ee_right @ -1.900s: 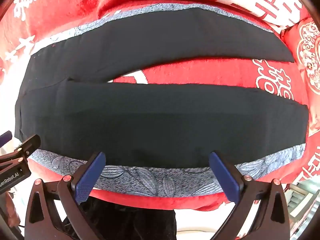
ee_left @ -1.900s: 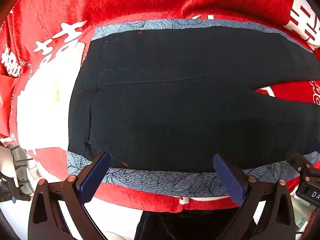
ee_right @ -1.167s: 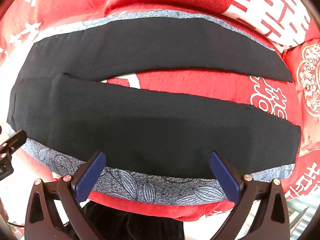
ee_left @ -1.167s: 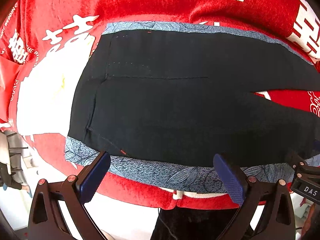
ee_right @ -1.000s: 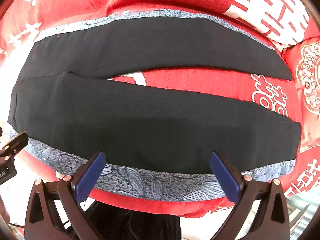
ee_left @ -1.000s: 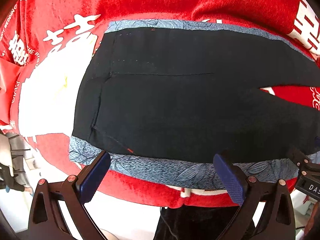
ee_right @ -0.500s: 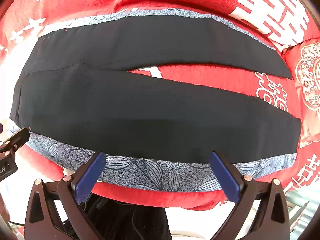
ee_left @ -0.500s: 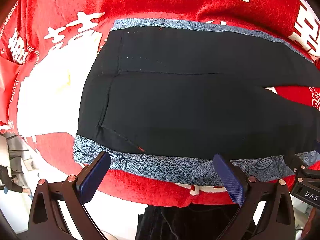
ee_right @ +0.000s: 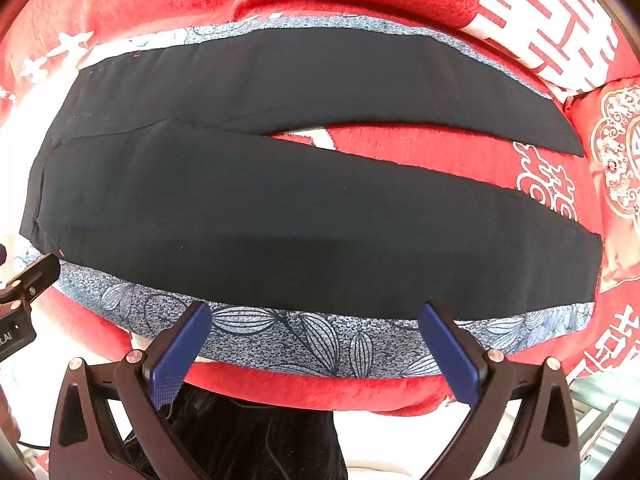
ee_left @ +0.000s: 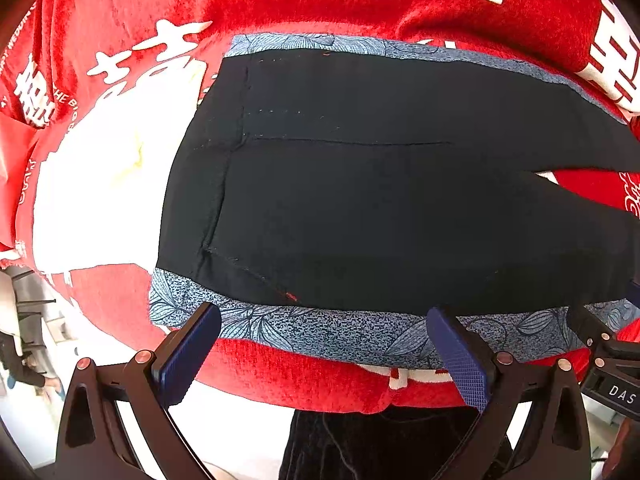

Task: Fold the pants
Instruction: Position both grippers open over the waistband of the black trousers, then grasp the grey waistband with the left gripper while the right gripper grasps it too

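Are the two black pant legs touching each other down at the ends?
Apart. Right wrist view: red blanket shows between the far leg and near leg.

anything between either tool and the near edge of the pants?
Nothing visible. Both the left tool and the right tool are open just short of the pants, whose patterned near edge lies uncovered.

Black pants (ee_right: 304, 216), blue leaf-print trim (ee_right: 304, 340)
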### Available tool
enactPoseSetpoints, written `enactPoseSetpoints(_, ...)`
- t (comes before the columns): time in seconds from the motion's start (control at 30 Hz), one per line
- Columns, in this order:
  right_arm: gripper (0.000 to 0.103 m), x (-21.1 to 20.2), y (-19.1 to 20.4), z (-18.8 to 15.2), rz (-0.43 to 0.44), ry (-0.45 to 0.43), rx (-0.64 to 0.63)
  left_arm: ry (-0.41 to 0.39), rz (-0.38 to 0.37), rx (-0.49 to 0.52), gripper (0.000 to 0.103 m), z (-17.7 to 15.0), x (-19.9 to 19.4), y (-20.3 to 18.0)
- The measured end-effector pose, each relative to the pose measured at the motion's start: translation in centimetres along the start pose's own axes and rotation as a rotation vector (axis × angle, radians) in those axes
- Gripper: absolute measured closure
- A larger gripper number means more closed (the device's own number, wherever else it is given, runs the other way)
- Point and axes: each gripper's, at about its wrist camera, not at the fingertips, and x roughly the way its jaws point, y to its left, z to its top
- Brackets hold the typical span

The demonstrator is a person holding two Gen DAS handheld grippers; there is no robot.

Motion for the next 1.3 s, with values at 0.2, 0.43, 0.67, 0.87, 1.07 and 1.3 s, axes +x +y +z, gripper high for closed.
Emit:
enactPoseSetpoints(0.2,0.0,0.0,0.3,0.0,-0.001,0.001,0.004,0.003,-0.003,-0.003,0.0,0.0,0.1,0.4)
enactPoseSetpoints(0.43,0.0,0.1,0.3,0.3,0.006,0.02,-0.001,0.005,-0.012,-0.013,0.0,0.2,0.3,0.8)
enactPoseSetpoints(0.67,0.0,0.1,0.5,0.2,0.007,0.013,0.003,0.004,-0.021,-0.021,0.0,0.3,0.6,1.3)
enactPoseSetpoints(0.87,0.0,-0.4,-0.7,-0.6,0.163,-0.008,0.074,-0.017,-0.148,-0.111,0.0,-0.3,0.3,4.3)
enactPoseSetpoints(1.07,0.007,2.4,-4.5,-3.8,0.667,0.046,0.331,-0.029,-0.308,-0.242,0.0,-2.7,2.1,9.9)
enactPoseSetpoints(1.3,0.037,7.9,-5.3,-7.8,0.879,0.145,0.491,0.065,-0.442,-0.318,0.005,-4.6,7.2,11.7)
